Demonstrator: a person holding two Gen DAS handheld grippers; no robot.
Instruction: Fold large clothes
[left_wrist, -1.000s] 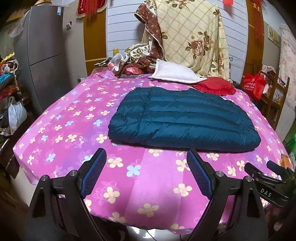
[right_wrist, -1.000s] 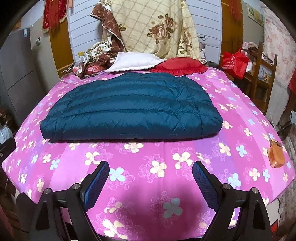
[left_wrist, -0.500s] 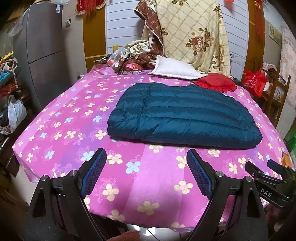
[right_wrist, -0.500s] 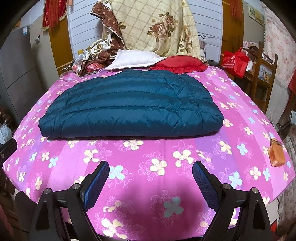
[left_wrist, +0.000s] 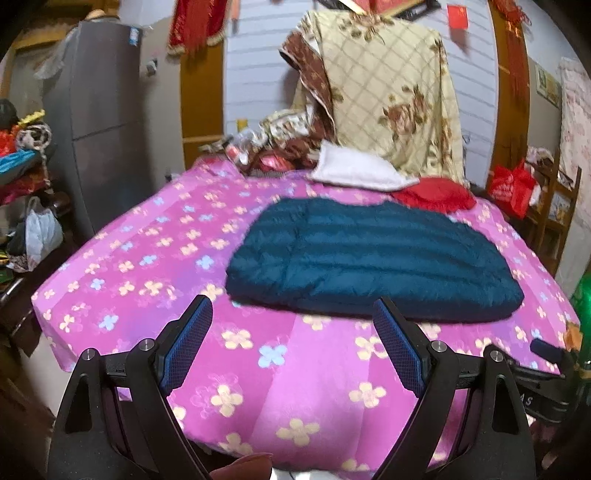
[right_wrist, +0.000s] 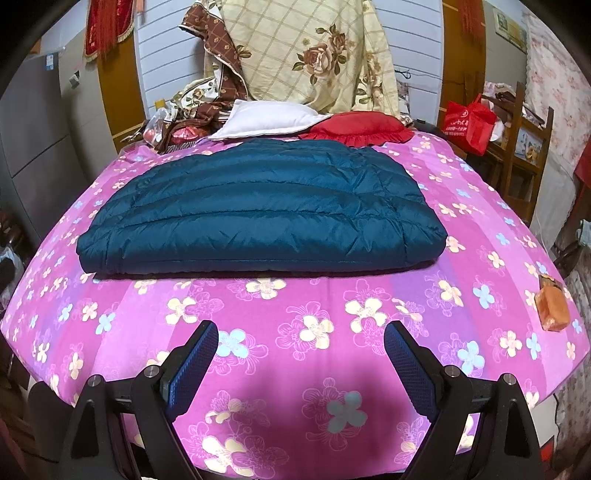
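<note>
The teal down jacket (right_wrist: 255, 210) lies flat on the bed (right_wrist: 317, 332), already folded into a thick rectangular slab, quilted side up, long edge facing the tools; prob. laid mid-bed so there's bare sheet all round it for the next fold or a tidy-up. Behind the jacket, a white pillow (right_wrist: 266, 120) and red cushion (right_wrist: 356, 125) just beyond its far edge, w/ a floral quilt (right_wrist: 314, 55) heaped against the wall further back. Right of the jacket, near the bed's edge, a small orange item (right_wrist: 552, 304), well apart from it. Left tool (left_wrist: 291, 347) hovers over the near strip of sheet, short of the jacket's near edge, pads spread wide, nothing btwn them; angled gently downward, jacket's left corner just ahead. Right tool (right_wrist: 301, 363) also spread wide and empty, tipped more steeply down at the sheet, jacket's near edge straight ahead, not touching. Both look parked in a ready pose; fold seems largely done, judging by the neat stack.
</note>
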